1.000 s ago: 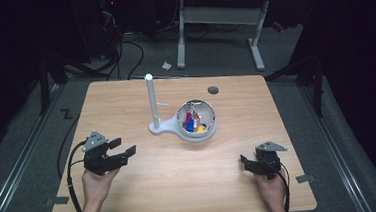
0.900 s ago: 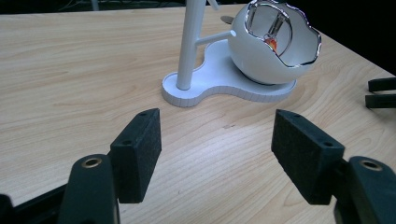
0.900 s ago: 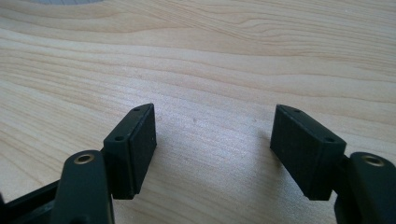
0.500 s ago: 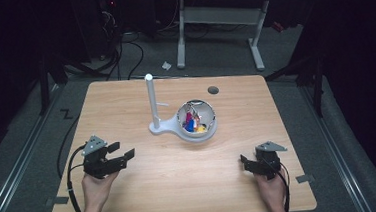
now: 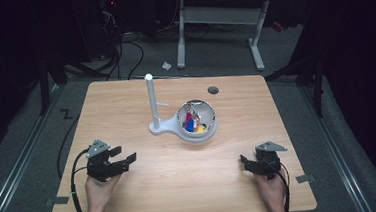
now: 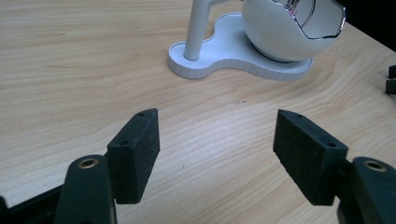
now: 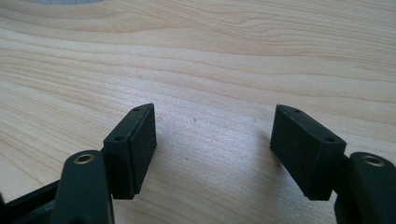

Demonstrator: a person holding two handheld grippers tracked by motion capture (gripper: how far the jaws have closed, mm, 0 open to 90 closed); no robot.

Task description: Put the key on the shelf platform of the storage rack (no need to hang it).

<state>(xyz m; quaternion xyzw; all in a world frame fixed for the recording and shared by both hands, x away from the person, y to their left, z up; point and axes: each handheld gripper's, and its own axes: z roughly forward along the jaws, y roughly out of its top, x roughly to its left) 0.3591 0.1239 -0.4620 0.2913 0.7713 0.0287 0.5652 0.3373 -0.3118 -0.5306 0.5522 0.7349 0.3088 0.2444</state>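
A white stand [image 5: 163, 126] with an upright post [image 5: 151, 99] sits mid-table. On its base rests a white round bowl [image 5: 197, 120] holding several small coloured pieces [image 5: 192, 123]. The left gripper view has the post base [image 6: 194, 44] and the bowl [image 6: 289, 28] ahead. My left gripper [image 5: 124, 158] is near the table's front left, open, with bare wood between its jaws [image 6: 215, 140]. At the front right my right gripper [image 5: 245, 162] is also open, low over the wood [image 7: 212, 140], holding nothing.
The wooden table [image 5: 126, 105] has a small dark round hole [image 5: 213, 90] near its far edge. Black cables [image 5: 73, 184] trail off the front left. Beyond the table stand a white desk frame [image 5: 220, 18] and floor cables. The other gripper's jaw tips [image 6: 391, 79] peek in at right.
My left gripper has drifted slightly toward me and to the left. The right gripper, stand and bowl have stayed put.
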